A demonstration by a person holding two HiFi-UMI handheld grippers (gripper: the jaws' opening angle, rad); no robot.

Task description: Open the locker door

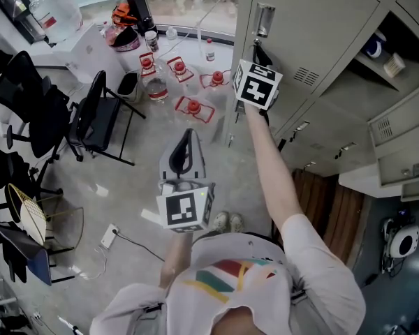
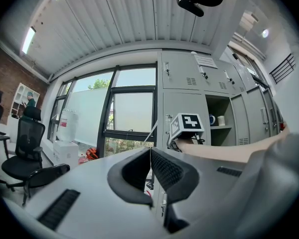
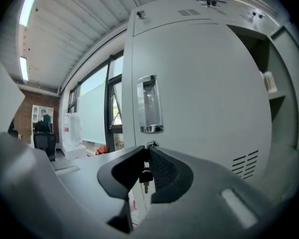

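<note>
Concrete floor (image 1: 126, 187) runs from the windows to a bank of grey lockers (image 1: 349, 117) on the right, with black chairs (image 1: 98, 121) at the left. Several clear jugs (image 1: 193, 108) with red tops stand on the floor near the glass. One locker compartment (image 1: 380, 54) is open; a blue mug (image 1: 372, 46) and a white cup (image 1: 393, 65) sit on its shelf.

The door (image 3: 204, 108) to be opened is the end one by the window and appears closed. It has a chrome handle (image 3: 149, 103), with the lock (image 3: 150, 145) just below.

The right gripper (image 3: 146, 151) is raised to that lock on an outstretched arm. Its jaws are pinched nearly together on a key (image 3: 146, 159) in the lock, and a second key (image 3: 146, 176) hangs below them.

The left gripper (image 2: 150, 151) is held low, well apart from the lockers. Its jaws are closed tip to tip with nothing between them.
</note>
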